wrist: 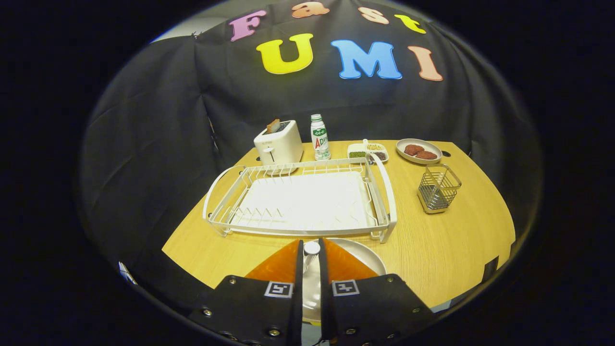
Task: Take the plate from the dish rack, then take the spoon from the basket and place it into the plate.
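Note:
My gripper (311, 241) is shut on the spoon (311, 248), whose rounded pale end pokes up between the two fingertips. The handle runs down the narrow gap between the fingers. Right under the fingers lies the round grey plate (369, 257), flat on the wooden table just in front of the white dish rack (384, 192). Most of the plate is hidden by the fingers. The rack holds no dishes. The wire basket (437, 188) stands to the right of the rack with nothing sticking out of it.
Behind the rack stand a white toaster (278, 143) with a slice in it, a small bottle (319, 138), a divided snack dish (367, 151) and a plate of brown patties (419, 151). The table's (461, 245) front edge runs close beneath the gripper.

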Action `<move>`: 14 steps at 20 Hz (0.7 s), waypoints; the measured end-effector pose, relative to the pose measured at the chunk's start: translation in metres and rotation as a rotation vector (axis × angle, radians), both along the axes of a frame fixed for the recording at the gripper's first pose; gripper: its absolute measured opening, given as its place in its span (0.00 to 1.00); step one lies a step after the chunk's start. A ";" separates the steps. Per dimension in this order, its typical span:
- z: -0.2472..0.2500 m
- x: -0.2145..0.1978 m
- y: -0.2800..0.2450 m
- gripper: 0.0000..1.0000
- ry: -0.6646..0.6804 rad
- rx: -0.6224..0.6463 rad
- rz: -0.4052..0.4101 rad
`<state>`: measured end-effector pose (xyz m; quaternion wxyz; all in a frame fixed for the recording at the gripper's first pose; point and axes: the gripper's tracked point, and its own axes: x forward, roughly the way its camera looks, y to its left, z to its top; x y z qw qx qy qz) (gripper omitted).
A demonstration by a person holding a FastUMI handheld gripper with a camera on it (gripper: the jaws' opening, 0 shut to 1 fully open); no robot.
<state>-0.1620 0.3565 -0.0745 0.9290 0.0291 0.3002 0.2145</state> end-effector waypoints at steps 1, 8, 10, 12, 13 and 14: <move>-0.001 0.003 -0.003 0.15 -0.005 -0.005 -0.012; 0.009 0.018 -0.018 0.41 -0.043 -0.026 -0.058; 0.015 0.020 -0.019 0.41 -0.066 -0.028 -0.061; 0.019 0.020 -0.020 0.57 -0.085 -0.044 -0.064; 0.020 0.020 -0.017 0.63 -0.089 -0.047 -0.060; 0.021 0.019 -0.015 0.63 -0.095 -0.046 -0.055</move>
